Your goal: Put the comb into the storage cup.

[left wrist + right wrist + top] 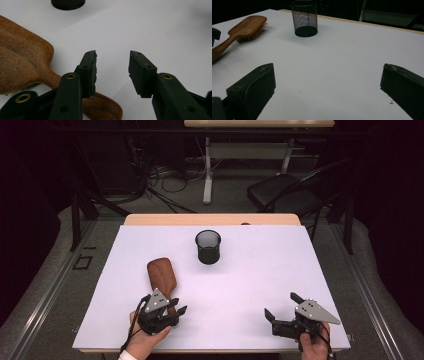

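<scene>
Bare white table (260,270) lies between the hairbrush (161,274) and mesh cup (208,247), well apart.

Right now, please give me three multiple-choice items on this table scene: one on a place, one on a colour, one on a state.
1. Where does the mesh cup stand?
A. far middle of the table
B. beside the right gripper
C. on the hairbrush

2. What colour is the hairbrush?
A. white
B. brown wood
C. blue

3. How does the right gripper stand?
A. shut on the cup
B. shut on the brush
C. open, holding nothing

Answers: 1 A, it stands apart near the far edge. 2 B, wood grain shows. 3 C, bare table lies between its jaws.
</scene>
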### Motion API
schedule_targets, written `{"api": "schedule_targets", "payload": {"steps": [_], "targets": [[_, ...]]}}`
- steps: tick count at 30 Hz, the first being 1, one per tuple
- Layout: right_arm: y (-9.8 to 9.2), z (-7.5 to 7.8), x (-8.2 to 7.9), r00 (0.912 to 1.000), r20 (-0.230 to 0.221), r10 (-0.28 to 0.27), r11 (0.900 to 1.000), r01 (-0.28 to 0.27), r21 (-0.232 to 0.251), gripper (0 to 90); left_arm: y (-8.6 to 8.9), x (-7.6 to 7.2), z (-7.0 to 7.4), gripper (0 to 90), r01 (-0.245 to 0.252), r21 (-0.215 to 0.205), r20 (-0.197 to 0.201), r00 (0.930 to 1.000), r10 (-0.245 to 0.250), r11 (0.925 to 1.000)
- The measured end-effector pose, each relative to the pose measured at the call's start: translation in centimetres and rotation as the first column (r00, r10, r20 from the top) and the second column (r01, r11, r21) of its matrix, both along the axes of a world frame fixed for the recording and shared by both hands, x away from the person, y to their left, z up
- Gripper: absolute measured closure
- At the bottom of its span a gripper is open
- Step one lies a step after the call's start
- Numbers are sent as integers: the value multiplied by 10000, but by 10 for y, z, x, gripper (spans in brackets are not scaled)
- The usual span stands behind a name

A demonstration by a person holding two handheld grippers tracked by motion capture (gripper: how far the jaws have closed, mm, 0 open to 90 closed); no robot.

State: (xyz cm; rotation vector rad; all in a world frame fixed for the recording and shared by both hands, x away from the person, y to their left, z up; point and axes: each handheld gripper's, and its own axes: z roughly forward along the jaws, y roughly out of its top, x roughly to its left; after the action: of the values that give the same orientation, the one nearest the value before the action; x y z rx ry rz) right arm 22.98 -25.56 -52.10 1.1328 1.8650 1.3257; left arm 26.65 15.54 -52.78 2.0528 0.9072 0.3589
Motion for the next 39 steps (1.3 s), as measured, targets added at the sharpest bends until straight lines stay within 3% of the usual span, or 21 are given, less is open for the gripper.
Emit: {"api": "schedule_targets", "payload": {"steps": [8,10,23,25,39], "targets": [[0,0,0,10000,-56,35,10000,-35,-59,0,-4,1,-6,626,32,201,-165,9999,-29,9998],[0,0,1,10000,-68,63,9999,-63,-91,0,-5,1,-7,665,68,380,-271,9996,-57,9993],[0,-1,1,9998,-181,120,9999,-121,-71,3,-4,5,-11,872,-21,471,-993,9950,67,9989],[0,-1,1,9998,-172,138,9999,-140,-83,3,-4,6,-13,888,-107,594,-1212,9925,179,9982],[0,-1,2,9997,-199,125,9998,-128,-142,3,-4,9,-18,900,-229,1080,-1619,9860,403,9939]]}}
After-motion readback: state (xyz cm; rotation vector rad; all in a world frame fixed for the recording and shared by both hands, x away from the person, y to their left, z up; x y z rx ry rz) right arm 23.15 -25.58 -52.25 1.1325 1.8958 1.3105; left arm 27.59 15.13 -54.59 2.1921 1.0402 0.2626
